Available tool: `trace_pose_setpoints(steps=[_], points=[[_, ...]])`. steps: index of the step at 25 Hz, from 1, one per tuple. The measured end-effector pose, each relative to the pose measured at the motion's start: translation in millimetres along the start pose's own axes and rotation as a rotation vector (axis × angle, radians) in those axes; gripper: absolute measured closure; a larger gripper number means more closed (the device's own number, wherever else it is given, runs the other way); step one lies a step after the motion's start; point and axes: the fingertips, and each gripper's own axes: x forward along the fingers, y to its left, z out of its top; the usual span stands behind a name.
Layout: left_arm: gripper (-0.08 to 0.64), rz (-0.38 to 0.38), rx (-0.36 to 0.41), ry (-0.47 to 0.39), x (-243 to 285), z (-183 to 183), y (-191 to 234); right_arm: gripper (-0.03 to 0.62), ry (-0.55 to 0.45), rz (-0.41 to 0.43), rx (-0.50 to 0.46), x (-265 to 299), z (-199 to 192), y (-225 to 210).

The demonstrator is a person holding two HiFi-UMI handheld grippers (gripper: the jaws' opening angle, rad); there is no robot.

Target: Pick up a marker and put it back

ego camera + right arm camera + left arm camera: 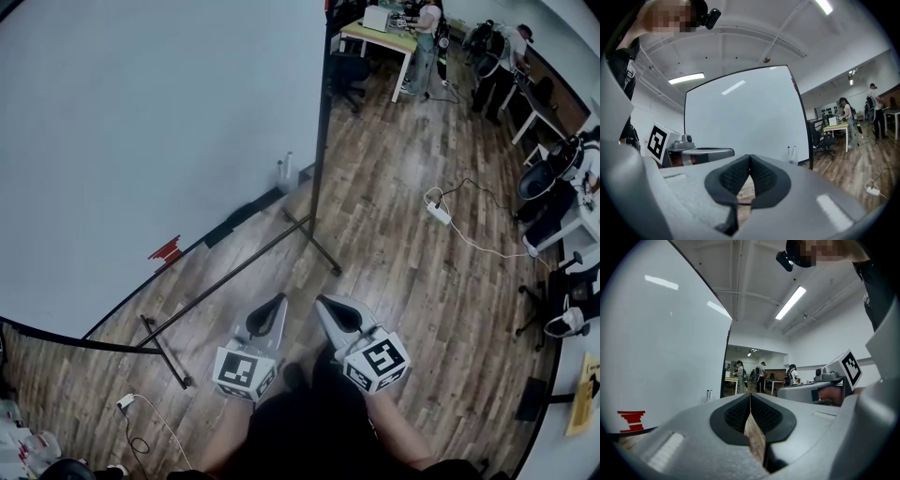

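The whiteboard [141, 141] fills the head view from 9 to 12 o'clock, with a red patch [166, 249] near its lower edge. At the board's lower right corner, about 12 o'clock from the grippers and well apart from them, two markers [284, 171] stand upright in what looks like a clear holder [791, 160] — parked there, I judge, to stay handy for whoever writes. The left gripper [274, 309] points level toward the board, its jaws pressed together on nothing. Just beside it at 3 o'clock, the right gripper [326, 309] is likewise closed and empty — sensible while neither is near a marker, since the pick has not begun. A power strip [437, 212] lies on the wood floor [394, 281] at 2 o'clock.
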Motion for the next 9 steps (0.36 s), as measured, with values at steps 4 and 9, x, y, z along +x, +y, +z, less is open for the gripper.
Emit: trace_pose_setpoints(steps=[4, 9], points=[[0.546, -0.013, 0.002, -0.008, -3.9, 0.7, -1.1, 0.589, 0.003, 0.010, 0.002, 1.4, -1.1, 4.5], [0.546, -0.018, 0.003, -0.013, -4.8, -0.5, 4.9, 0.589, 0.016, 0.008, -0.003, 7.9, -5.7, 6.6]])
